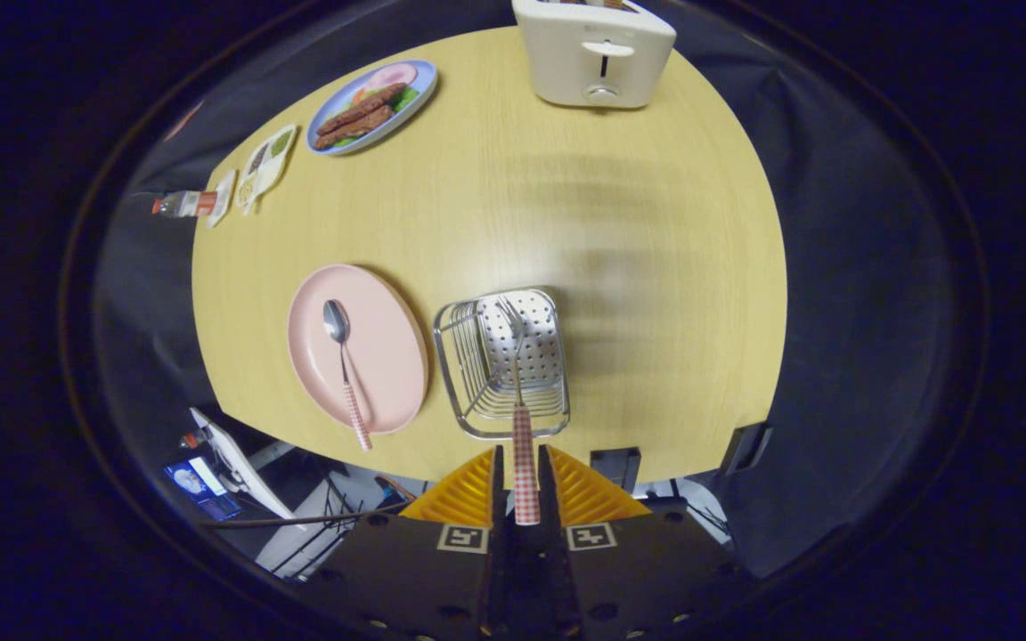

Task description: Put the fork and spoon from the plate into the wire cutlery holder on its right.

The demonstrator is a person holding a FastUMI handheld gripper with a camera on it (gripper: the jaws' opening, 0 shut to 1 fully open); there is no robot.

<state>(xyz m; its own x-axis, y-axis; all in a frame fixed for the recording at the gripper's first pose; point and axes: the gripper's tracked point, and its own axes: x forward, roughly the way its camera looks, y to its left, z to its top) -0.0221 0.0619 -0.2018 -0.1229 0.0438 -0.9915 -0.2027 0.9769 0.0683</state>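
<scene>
My gripper (524, 472) is shut on the checked red-and-white handle of the fork (520, 392). The fork's metal stem and tines reach forward over the wire cutlery holder (502, 361), which stands on the wooden table just ahead of the fingers. Its perforated floor shows under the tines. Left of the holder lies the pink plate (388, 347). On it rests the spoon (344, 361), bowl pointing away, its checked handle hanging over the plate's near rim.
A white toaster (595, 52) stands at the table's far edge. At the far left are a blue plate of food (374, 105), a small divided dish (265, 166) and a bottle (182, 205). The table's near edge (442, 467) lies just below the holder.
</scene>
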